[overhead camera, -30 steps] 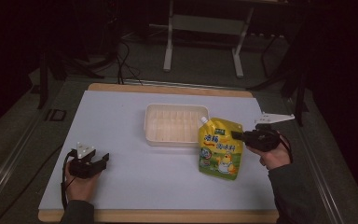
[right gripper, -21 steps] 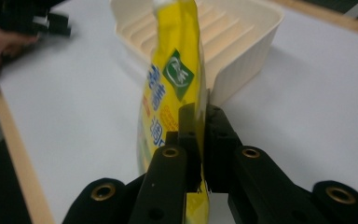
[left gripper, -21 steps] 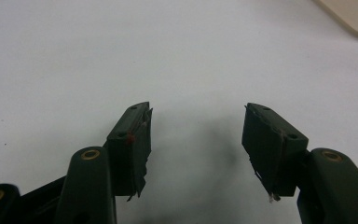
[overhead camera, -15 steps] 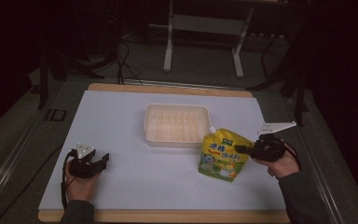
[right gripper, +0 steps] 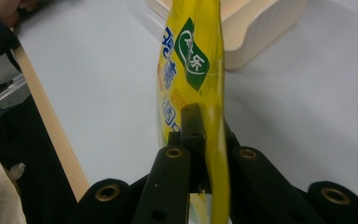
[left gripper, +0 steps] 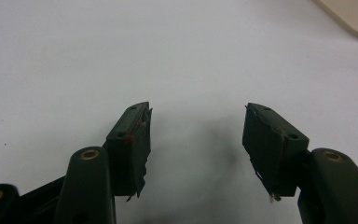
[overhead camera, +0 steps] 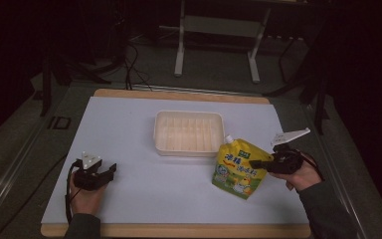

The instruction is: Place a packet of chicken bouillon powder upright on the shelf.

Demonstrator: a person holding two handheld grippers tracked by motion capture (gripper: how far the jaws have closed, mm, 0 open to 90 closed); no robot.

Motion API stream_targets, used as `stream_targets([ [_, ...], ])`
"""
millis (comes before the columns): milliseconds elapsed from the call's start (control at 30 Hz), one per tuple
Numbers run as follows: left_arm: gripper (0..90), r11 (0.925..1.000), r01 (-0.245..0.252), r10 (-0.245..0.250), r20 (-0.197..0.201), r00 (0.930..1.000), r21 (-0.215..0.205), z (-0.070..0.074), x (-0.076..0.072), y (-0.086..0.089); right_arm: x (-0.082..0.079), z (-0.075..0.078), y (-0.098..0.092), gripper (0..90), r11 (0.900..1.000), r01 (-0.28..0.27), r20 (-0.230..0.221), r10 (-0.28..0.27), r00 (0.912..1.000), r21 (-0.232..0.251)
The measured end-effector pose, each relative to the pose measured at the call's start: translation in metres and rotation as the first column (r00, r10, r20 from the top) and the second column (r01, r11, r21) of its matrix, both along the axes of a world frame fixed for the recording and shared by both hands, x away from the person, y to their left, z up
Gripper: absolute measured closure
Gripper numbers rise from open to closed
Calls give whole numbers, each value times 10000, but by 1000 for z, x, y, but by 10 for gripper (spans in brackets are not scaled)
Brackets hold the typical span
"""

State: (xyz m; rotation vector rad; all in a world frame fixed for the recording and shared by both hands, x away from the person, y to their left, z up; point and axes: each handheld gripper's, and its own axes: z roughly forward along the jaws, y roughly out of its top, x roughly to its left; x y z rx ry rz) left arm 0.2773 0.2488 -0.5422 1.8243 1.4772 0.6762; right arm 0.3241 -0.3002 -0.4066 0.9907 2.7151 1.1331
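pouch (right gripper: pixel 191 70) | top, bottom cut off | print (overhead camera: pixel 236 169) too small to read

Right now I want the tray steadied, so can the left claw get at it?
Probably yes: the left claw is open and idle, with bare table between it and the tray; the pouch is at the far side.

The table (overhead camera: pixel 129 129) has a white top with a bare wooden strip showing along its far and near edges. A pale, empty tray (overhead camera: pixel 189 132) with a ribbed bottom lies on the white top, slightly beyond the middle. Right of the tray's near corner, a yellow pouch (overhead camera: pixel 238 169) with a white spout rests its lower edge on the top. The surface around the tray is plain.
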Motion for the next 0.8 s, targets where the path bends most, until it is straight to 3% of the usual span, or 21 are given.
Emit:
stream_targets([
  [233, 414, 10000, -2, 2, 6, 10000, 4, 0, 0, 0, -6, 2, 1, 898, 10000, -13, -318, 11, 9995, -49],
  [400, 414, 10000, -9, 9, 11, 10000, 0, 0, 0, 0, -8, 4, 2, 900, 10000, 71, -843, -68, 9964, 38],
  [567, 414, 10000, -3, 3, 12, 10000, 1, 0, 0, 0, -9, 3, 2, 900, 9985, 137, -1434, -59, 9897, 535],
  [800, 414, 10000, -11, 11, 13, 10000, -2, 0, 0, 0, -9, -2, -5, 900, 9913, 438, -1418, -259, 9896, 1244],
])
